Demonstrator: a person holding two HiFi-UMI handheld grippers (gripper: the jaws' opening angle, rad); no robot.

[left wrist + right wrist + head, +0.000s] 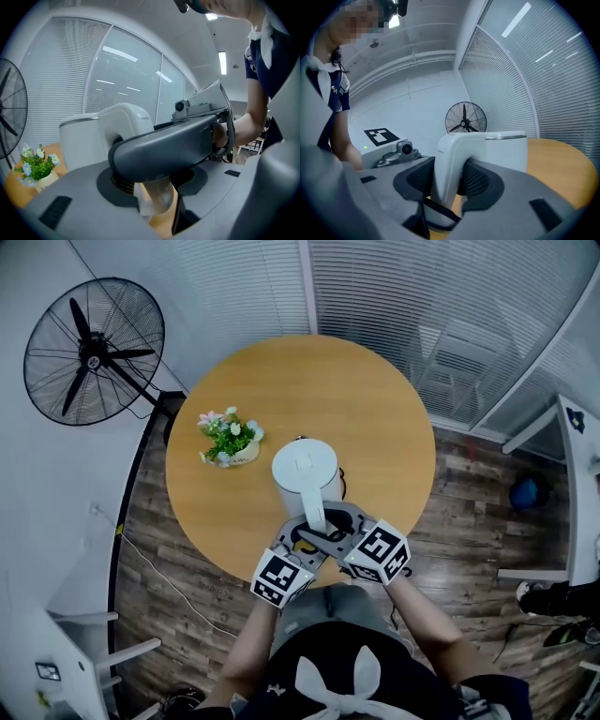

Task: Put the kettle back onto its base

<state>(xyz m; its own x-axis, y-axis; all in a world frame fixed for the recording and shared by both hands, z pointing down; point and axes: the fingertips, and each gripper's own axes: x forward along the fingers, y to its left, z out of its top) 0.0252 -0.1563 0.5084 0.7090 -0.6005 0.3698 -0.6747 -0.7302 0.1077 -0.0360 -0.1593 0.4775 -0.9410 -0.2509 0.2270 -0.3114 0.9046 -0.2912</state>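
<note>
The white plastic kettle [305, 470] is seen over the round wooden desk [375, 399], right of the green potted flowers [229, 437]

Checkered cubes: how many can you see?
2: one cube on the left gripper, another cube on the right gripper, both near the kettle. None seems hidden.

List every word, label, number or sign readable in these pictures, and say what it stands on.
No readable text in any view.
Left marker cube and right marker cube: black-and-white square patterns only, no letters.
Kettle: no print visible.
Small dark tag on the white furniture: too small to read.
</note>
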